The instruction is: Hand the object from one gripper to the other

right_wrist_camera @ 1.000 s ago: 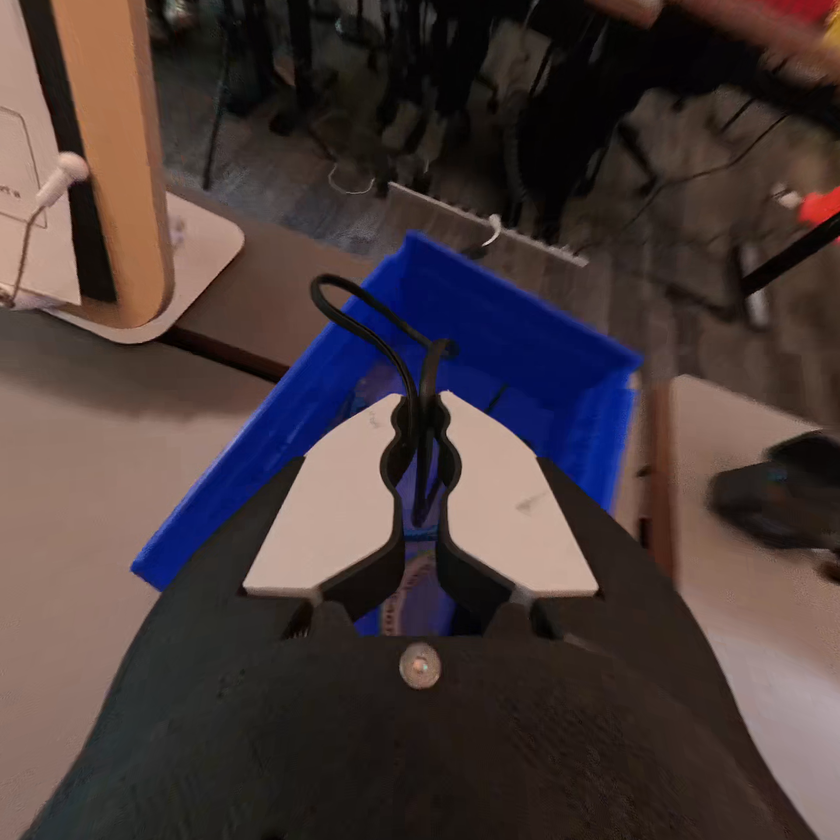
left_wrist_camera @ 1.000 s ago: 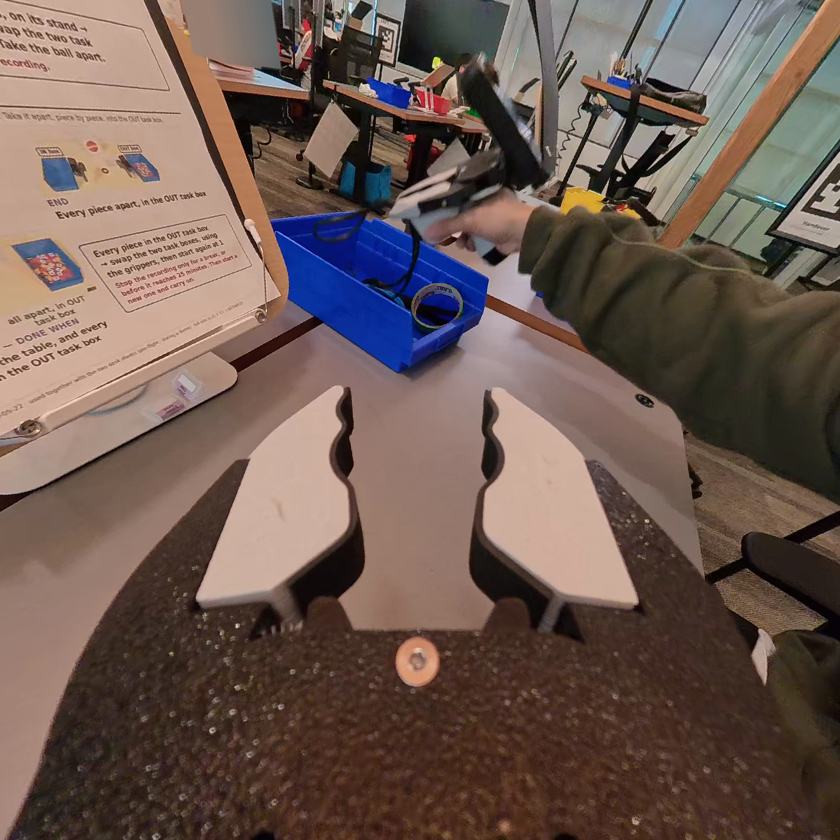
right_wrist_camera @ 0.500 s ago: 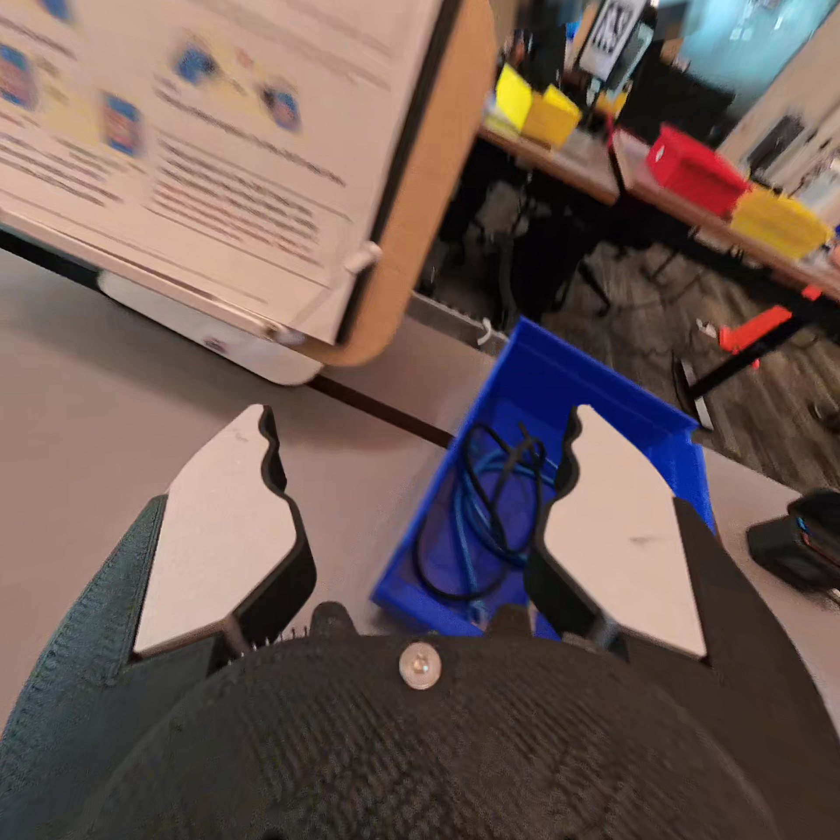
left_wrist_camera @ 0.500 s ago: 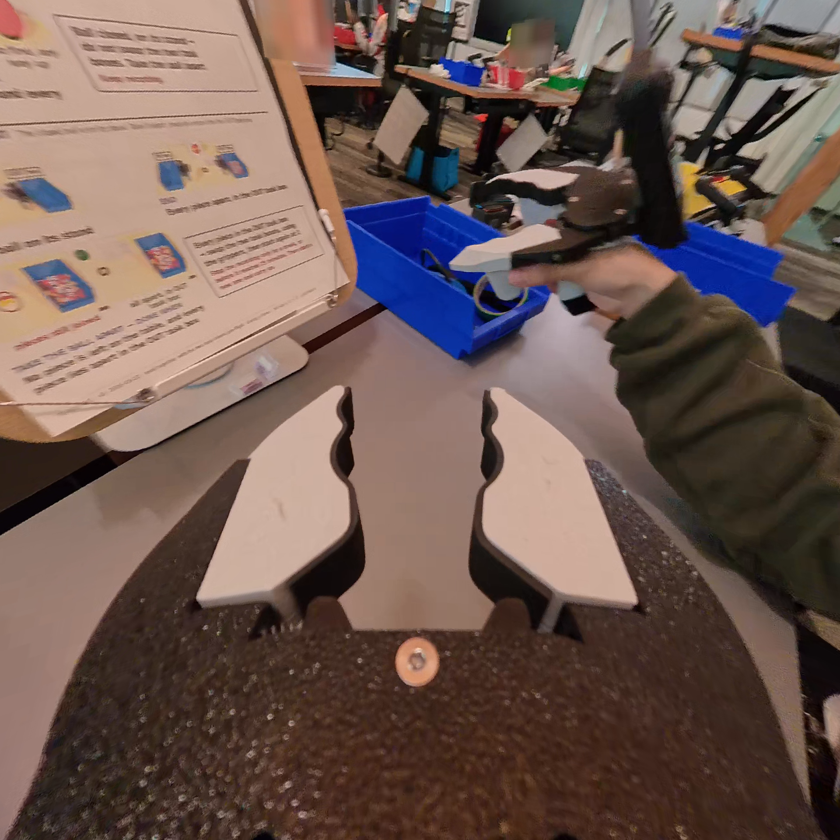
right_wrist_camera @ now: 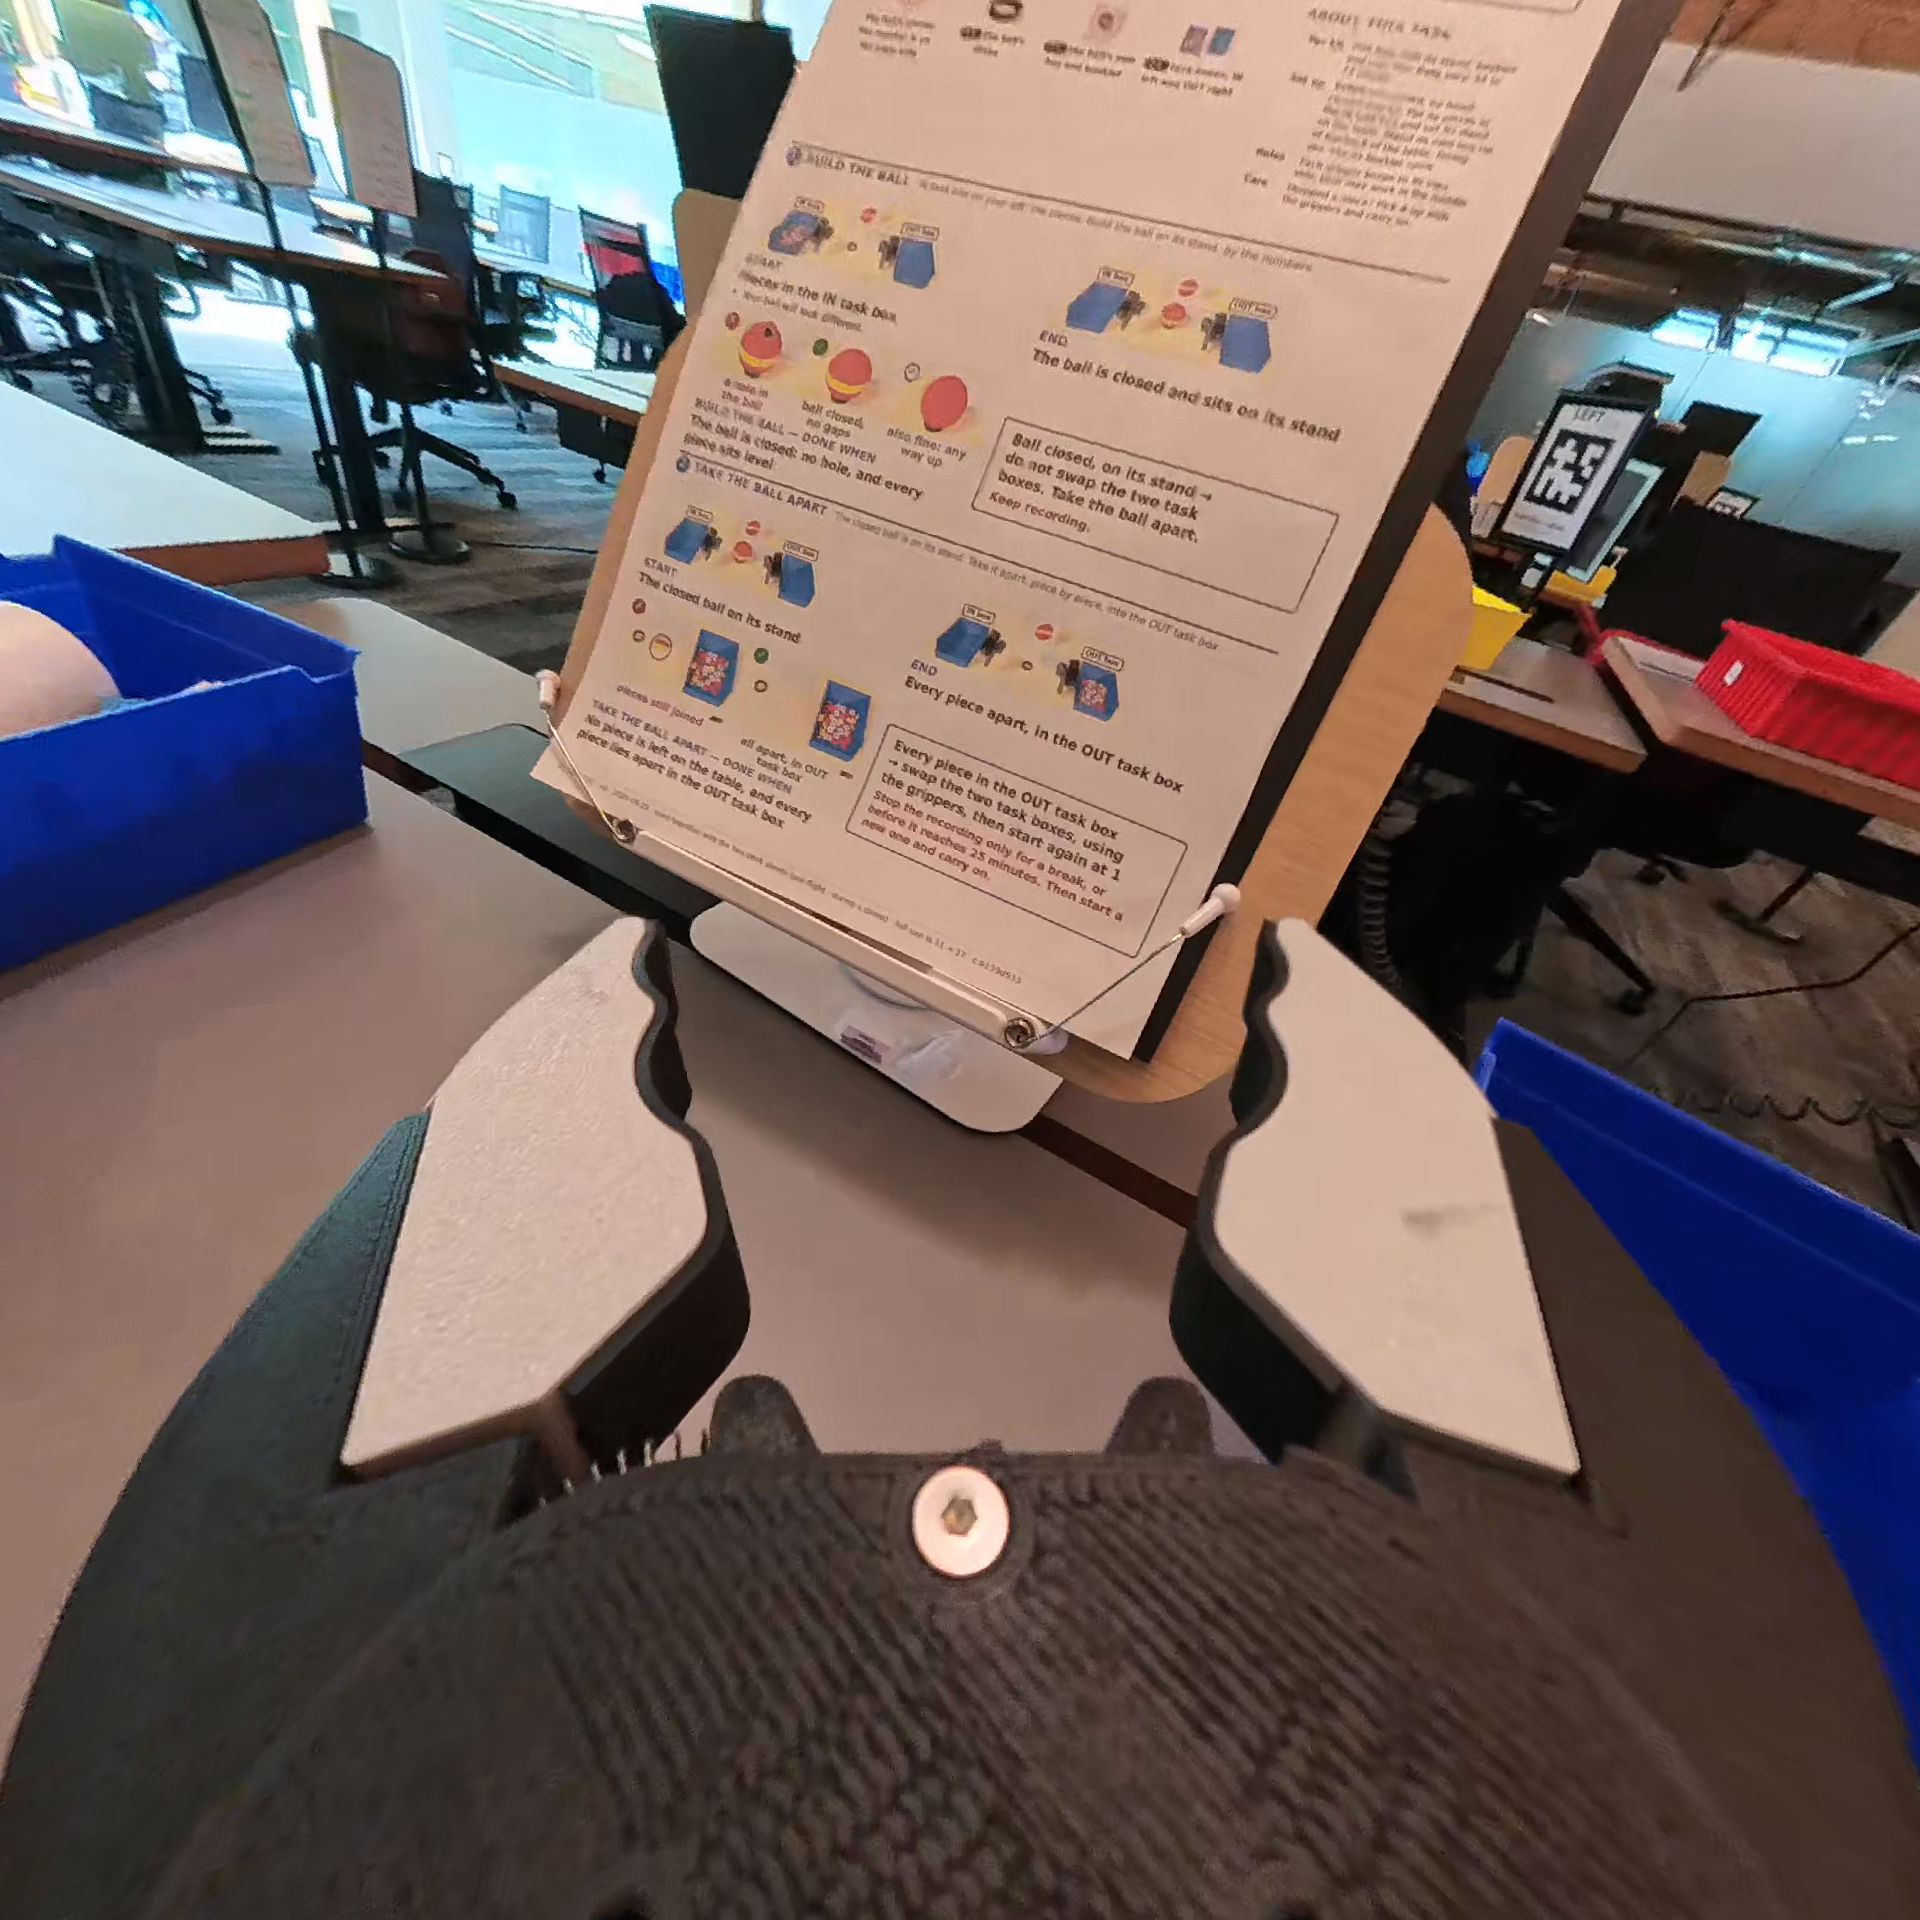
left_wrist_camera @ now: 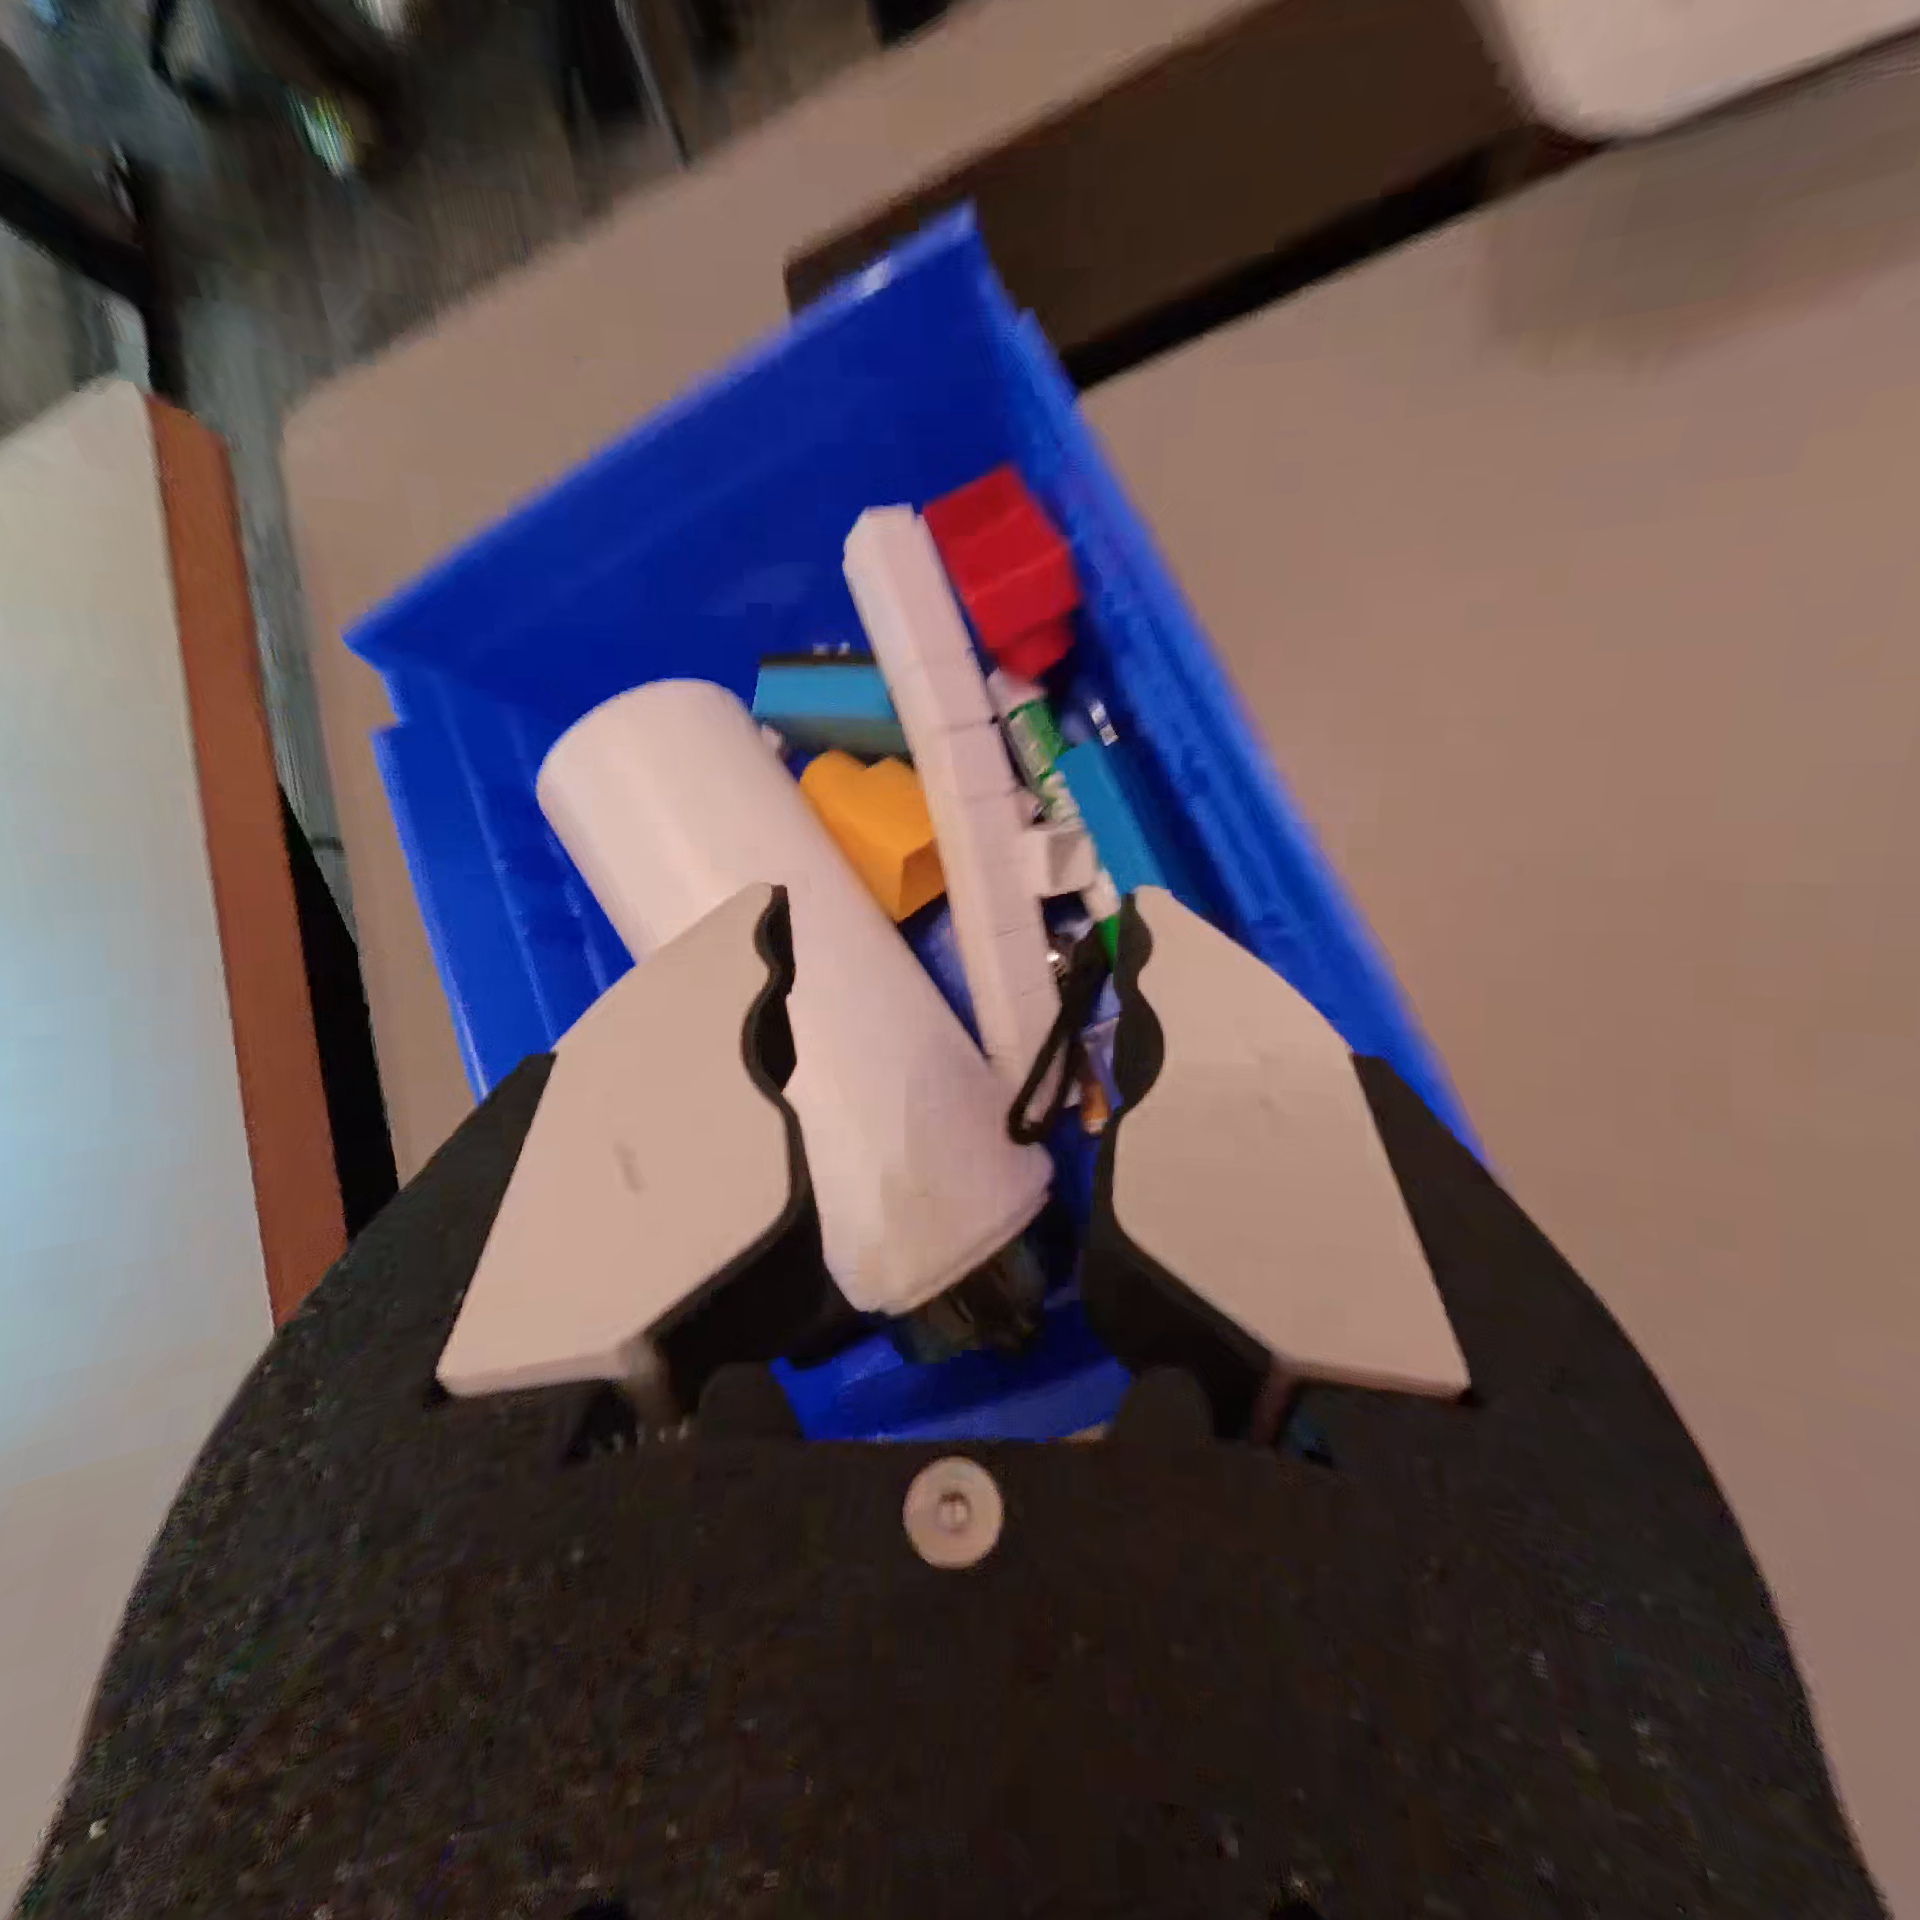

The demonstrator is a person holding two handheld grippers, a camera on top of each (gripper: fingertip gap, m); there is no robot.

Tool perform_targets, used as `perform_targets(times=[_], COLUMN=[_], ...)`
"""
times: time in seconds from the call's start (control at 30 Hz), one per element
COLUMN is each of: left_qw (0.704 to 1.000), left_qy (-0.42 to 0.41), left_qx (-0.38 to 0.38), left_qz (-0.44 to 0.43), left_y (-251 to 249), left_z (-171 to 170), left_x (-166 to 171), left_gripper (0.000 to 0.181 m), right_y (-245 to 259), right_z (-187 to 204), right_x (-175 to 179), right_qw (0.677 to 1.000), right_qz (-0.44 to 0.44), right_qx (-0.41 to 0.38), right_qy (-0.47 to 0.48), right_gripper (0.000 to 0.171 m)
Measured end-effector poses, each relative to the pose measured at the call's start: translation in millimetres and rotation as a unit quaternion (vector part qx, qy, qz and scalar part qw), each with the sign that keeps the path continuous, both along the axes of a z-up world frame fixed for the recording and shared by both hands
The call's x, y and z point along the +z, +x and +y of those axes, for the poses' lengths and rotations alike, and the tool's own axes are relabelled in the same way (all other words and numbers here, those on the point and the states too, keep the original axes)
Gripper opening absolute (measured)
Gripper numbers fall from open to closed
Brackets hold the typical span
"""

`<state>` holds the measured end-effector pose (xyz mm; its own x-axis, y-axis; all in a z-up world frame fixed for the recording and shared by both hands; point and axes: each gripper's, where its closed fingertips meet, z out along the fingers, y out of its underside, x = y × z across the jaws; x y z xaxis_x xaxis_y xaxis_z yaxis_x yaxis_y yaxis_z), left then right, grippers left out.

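Observation:
My left gripper point(left_wrist_camera: 956, 914) is open and empty, pointing down into a blue bin point(left_wrist_camera: 665, 499) from just above it. The bin holds a white roll point(left_wrist_camera: 707, 831), a long white strip point(left_wrist_camera: 935, 707), a red block point(left_wrist_camera: 1003, 582), an orange piece point(left_wrist_camera: 873, 831), a blue block point(left_wrist_camera: 1112, 821) and a black loop point(left_wrist_camera: 1049, 1081). The roll's near end lies low between my left fingers, not clamped. My right gripper point(right_wrist_camera: 961, 940) is open and empty above the grey table point(right_wrist_camera: 260, 1091), facing an instruction sheet on a stand point(right_wrist_camera: 987, 520).
In the right wrist view a blue bin point(right_wrist_camera: 177, 779) stands on the table at the left and another blue bin point(right_wrist_camera: 1714, 1247) close at the right. The stand's white base point(right_wrist_camera: 935, 1081) sits at the table's far edge. Desks and chairs stand beyond.
My right gripper opened, let the black cable go into its blue bin, and swung left to face the stand. My left gripper moved from over the bare table to above the bin of pieces.

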<state>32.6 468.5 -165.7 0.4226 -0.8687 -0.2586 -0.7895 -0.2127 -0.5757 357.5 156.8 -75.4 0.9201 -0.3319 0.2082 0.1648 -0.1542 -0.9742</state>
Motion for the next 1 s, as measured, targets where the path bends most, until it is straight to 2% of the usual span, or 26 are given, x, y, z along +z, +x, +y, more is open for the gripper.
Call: perform_targets(times=[0.03,0.13,0.23,0.47,0.57,0.7,0.8,0.9,1.0], left_qw=[0.999,0.992,0.978,0.959,0.955,0.973,0.989,0.993,0.992], left_qy=[-0.012,-0.028,-0.016,-0.020,0.019,0.028,0.037,0.080,0.127], left_qx=[0.008,0.000,-0.014,-0.014,-0.021,0.010,0.010,0.001,-0.015], left_qz=[0.031,0.124,0.207,0.281,0.294,0.227,0.144,0.082,0.002], left_y=[-0.1,3.1,3.1,0.8,3.8,11.6,21.7,26.7,32.4], left_z=[9.5,21.2,28.7,30.7,35.5,37.1,30.7,26.0,16.2], left_x=[-17.1,-60.1,-86.2,-106.0,-106.0,-93.2,-74.6,-44.2,2.5], left_gripper=[0.061,0.061,0.060,0.049,0.046,0.028,0.023,0.022,0.021], right_y=[-3.4,-8.9,-9.9,-13.7,-14.8,-17.3,-16.9,-19.9,-28.6], right_z=[0.5,0.3,-0.3,1.4,2.0,1.4,0.1,1.1,4.8], right_x=[1.8,4.5,3.4,0.7,-1.0,0.0,0.9,0.0,1.8], right_qw=[1.000,1.000,1.000,0.999,0.999,0.998,0.998,0.998,0.997], right_qz=[-0.006,-0.018,-0.014,-0.016,-0.014,-0.008,-0.009,-0.007,-0.010], right_qx=[0.008,0.017,0.024,0.039,0.045,0.054,0.055,0.064,0.082], right_qy=[0.001,-0.003,-0.005,-0.013,-0.016,-0.012,-0.011,-0.013,-0.011], right_gripper=[0.103,0.102,0.101,0.099,0.099,0.097,0.096,0.095,0.095])
